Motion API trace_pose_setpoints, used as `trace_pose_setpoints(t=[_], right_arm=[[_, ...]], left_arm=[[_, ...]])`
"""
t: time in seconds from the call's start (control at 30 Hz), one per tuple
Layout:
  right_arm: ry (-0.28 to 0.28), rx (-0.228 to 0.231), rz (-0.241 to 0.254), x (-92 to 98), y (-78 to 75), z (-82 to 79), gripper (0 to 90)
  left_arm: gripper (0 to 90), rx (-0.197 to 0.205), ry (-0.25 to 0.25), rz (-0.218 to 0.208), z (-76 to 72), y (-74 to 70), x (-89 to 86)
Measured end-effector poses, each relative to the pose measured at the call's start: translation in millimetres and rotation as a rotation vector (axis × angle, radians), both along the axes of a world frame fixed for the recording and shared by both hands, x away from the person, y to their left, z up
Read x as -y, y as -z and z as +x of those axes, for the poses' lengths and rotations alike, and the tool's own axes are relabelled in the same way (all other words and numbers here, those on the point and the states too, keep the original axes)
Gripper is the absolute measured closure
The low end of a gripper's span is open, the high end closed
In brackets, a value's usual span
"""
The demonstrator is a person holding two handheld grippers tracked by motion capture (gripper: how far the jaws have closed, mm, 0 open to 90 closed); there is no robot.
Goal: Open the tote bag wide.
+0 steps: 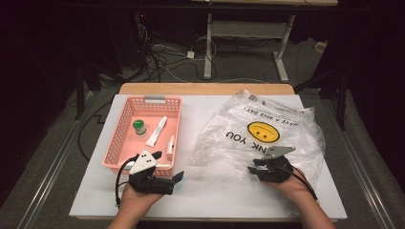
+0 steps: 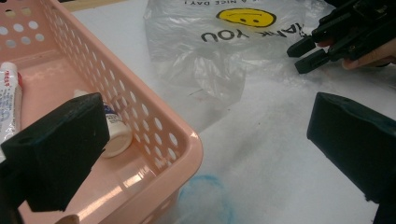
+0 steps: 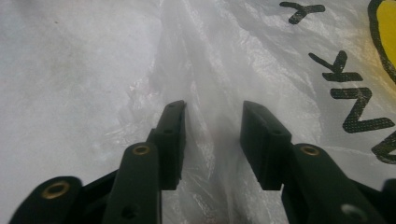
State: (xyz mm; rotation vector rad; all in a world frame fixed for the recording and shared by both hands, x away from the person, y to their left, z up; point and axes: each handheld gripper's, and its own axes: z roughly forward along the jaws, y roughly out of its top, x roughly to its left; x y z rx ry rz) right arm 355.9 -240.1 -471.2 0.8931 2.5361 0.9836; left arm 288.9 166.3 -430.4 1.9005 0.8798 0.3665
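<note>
A clear plastic bag (image 1: pixel 260 129) with a yellow smiley face and black lettering lies crumpled on the right half of the white table (image 1: pixel 215 191). My right gripper (image 1: pixel 253 166) rests at the bag's near edge. In the right gripper view its jaws (image 3: pixel 214 109) stand apart with a raised fold of the bag (image 3: pixel 205 60) between them, and the pads are not pressing on it. My left gripper (image 1: pixel 174 181) sits at the near right corner of the pink basket (image 1: pixel 112 143). It is wide open (image 2: pixel 205 112), one jaw over the basket (image 2: pixel 154 116) and the other over the table.
The basket holds a green-capped jar (image 1: pixel 139 127), a white tube (image 1: pixel 156 131) and a small white bottle (image 1: pixel 170 145). The bottle (image 2: pixel 114 130) lies against the basket's near wall. A faint blue smudge (image 2: pixel 205 196) marks the table. Cables and desk legs stand on the floor beyond.
</note>
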Motion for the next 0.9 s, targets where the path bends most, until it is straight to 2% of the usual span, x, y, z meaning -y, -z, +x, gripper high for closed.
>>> trace_pose_setpoints(t=[0.03, 0.2, 0.27, 0.33, 0.37, 0.43, 0.67, 0.73, 0.8, 0.9], right_arm=[[0.006, 0.000, 0.009, 0.6, 0.0, 0.5, 67.6], [0.006, 0.000, 0.016, 1.6, 0.0, 1.1, 73.7], [0.017, 0.023, 0.026, 2.9, -0.5, 0.6, 80.6], [0.020, 0.026, 0.035, 4.1, -0.8, 0.6, 82.7], [0.024, 0.034, 0.047, 6.3, -1.2, 0.3, 87.9], [0.029, 0.035, 0.053, 6.8, -1.2, 0.0, 90.0], [0.078, 0.043, 0.119, 13.9, -4.8, -1.8, 90.0], [0.099, 0.058, 0.139, 14.9, -7.8, -2.8, 90.0], [0.128, 0.088, 0.180, 16.3, -14.8, -4.4, 90.0], [0.150, 0.113, 0.196, 16.2, -20.1, -5.5, 90.0]], left_arm=[[0.0, -0.001, 0.001, 0.000, 0.0, 0.0, 0.0], [0.0, -0.002, 0.001, 0.001, 0.3, 0.2, 0.0], [0.0, -0.002, 0.001, 0.002, 0.1, 0.1, 0.1], [0.0, -0.001, 0.001, 0.002, -0.1, 0.0, 0.1], [0.0, -0.001, 0.001, 0.003, -0.2, -0.1, 0.0], [0.0, -0.001, 0.001, 0.003, -0.3, -0.2, 0.0], [0.0, 0.005, 0.005, 0.002, -1.7, -1.3, 0.2], [0.0, 0.006, 0.005, 0.001, -1.9, -1.5, 0.2], [0.0, 0.006, 0.005, 0.000, -1.9, -1.7, 0.2], [0.0, 0.005, 0.007, -0.003, -2.0, -2.0, 0.1]])
